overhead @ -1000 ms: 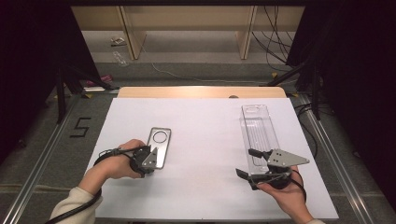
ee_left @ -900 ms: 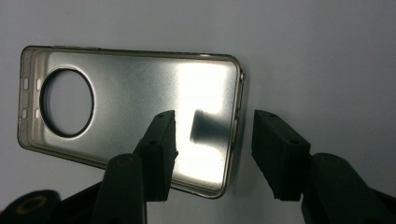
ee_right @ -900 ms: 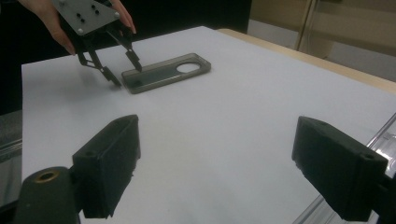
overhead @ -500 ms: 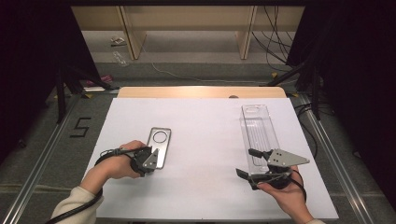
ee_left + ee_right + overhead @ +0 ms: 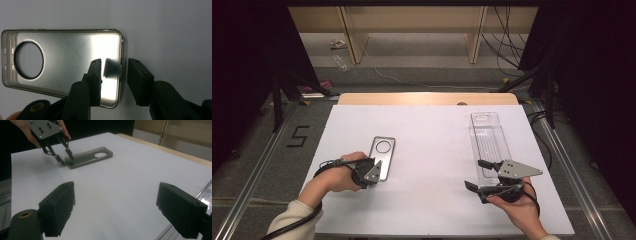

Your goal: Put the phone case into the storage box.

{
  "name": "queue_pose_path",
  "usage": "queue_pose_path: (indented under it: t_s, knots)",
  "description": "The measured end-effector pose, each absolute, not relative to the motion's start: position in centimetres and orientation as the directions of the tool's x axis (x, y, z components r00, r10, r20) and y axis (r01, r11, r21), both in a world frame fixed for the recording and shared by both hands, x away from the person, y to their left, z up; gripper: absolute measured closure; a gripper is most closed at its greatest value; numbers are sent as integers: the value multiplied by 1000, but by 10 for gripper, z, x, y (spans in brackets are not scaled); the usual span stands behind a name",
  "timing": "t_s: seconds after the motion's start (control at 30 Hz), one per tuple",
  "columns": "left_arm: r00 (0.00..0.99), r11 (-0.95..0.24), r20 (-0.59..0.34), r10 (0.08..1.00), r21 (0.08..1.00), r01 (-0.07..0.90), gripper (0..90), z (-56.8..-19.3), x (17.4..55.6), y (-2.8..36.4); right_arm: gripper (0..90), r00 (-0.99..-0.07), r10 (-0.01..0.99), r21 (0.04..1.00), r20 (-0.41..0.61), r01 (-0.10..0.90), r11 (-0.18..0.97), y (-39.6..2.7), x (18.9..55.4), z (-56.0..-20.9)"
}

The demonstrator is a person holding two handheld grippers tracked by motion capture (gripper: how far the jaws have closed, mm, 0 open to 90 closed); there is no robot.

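**Left claw straddles the end wall of the phone case**

The left gripper (image 5: 113, 75) sits at the near end of the phone case (image 5: 67, 65), one jaw inside the case over its shiny inner face and the other outside on the bare white table (image 5: 175, 30). The case's short end wall runs up between the two jaws. The jaws have just been closing, yet in the left gripper view a gap remains on each side of that wall: the pads do not press on it, so the claw is spread, narrowly, around the rim rather than pinching it. The inner jaw casts a dark reflection on the metallic surface beside it.

The case lies flat on the table, open side up, its round camera cutout at the end away from the claw. In the high view it rests left of the table's middle, with the left gripper (image 5: 371, 172) at its near short end and the person's left hand (image 5: 334, 175) behind it. The right gripper view shows the same claw tips set either side of that end of the case (image 5: 87, 157).

The right gripper (image 5: 479, 175) hovers at the right side of the table, jaws spread wide with nothing between them. It stands at the near end of a clear plastic box (image 5: 489, 142), well apart from the phone case.
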State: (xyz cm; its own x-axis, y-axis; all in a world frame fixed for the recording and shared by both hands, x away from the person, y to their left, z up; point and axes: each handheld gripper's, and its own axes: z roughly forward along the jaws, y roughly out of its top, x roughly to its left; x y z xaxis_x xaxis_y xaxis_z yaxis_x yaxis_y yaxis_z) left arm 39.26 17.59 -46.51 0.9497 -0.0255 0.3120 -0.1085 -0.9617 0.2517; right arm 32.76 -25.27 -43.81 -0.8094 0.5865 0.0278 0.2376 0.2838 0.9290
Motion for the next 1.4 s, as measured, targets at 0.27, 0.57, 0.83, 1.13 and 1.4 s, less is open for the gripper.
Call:
queue_pose_path:
  t_s: [0.27,0.57,0.83,1.13,1.4]
  knots:
    - [952,-964,303,-33,243,-111,698,-465,392,175,165,-810,586,929,29,238,284,-253,328,-438]
    - [957,-964,289,-18,247,-93,761,-466,392,175,165,-810,585,927,29,241,287,-252,328,-439]
    - [957,-967,288,-29,235,-100,795,-466,391,174,165,-811,584,927,29,241,288,-252,328,-439]
    - [957,-969,289,-33,226,-102,830,-466,391,173,164,-813,582,927,29,239,288,-252,328,-439]
    - [954,-970,298,-38,219,-108,847,-466,391,172,164,-813,581,927,27,238,291,-252,328,-439]
